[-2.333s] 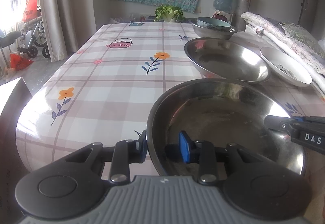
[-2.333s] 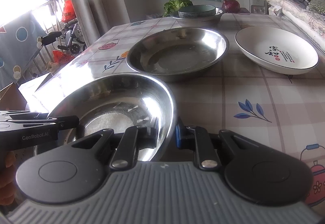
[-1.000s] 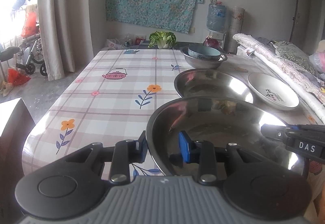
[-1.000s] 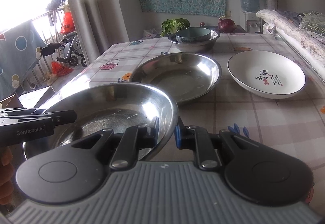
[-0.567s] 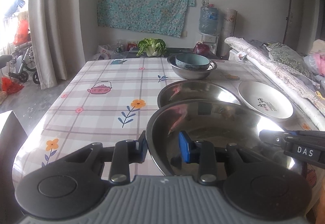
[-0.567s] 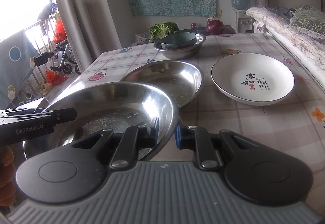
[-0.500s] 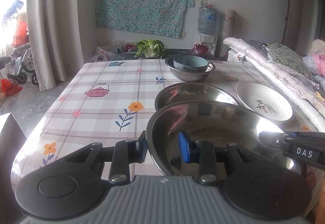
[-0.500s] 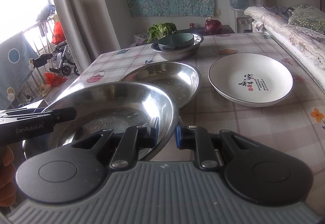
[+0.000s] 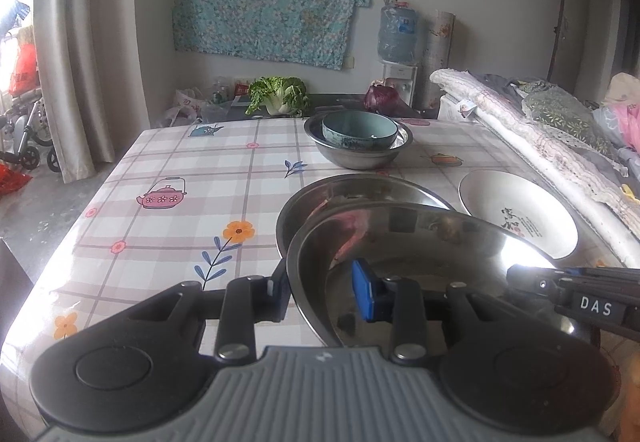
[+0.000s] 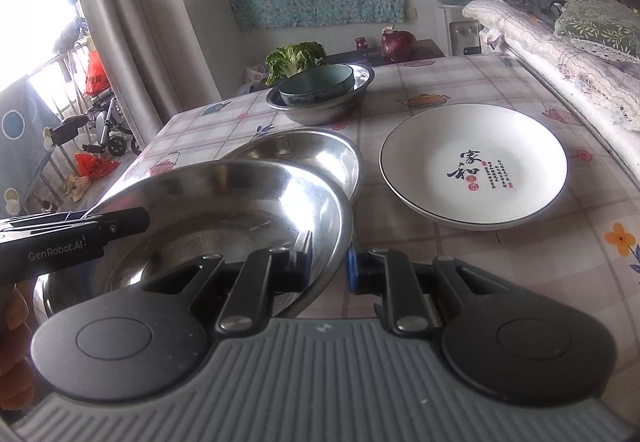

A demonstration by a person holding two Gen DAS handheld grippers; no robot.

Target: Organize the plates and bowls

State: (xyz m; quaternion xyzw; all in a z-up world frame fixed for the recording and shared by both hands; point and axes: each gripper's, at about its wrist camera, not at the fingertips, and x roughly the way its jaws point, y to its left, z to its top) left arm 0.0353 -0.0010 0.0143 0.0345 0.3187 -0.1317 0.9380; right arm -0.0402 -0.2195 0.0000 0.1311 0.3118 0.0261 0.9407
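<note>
A bench (image 9: 168, 177) draped in a plaid, flower-printed cloth is carrying the dishes as a wide, shallow stainless-steel basin (image 10: 224, 201) is hanging in the air, its far edge overlapping a matching steel basin (image 10: 320, 153) resting on the cloth beside a white ceramic plate with black calligraphy (image 10: 472, 165). The left tool (image 9: 320, 294) and right tool (image 10: 328, 266) are each pinching the raised basin's rim on opposite sides. Stacking appears underway; next, centring it over the matching basin, lowering evenly, then releasing both grips.
</note>
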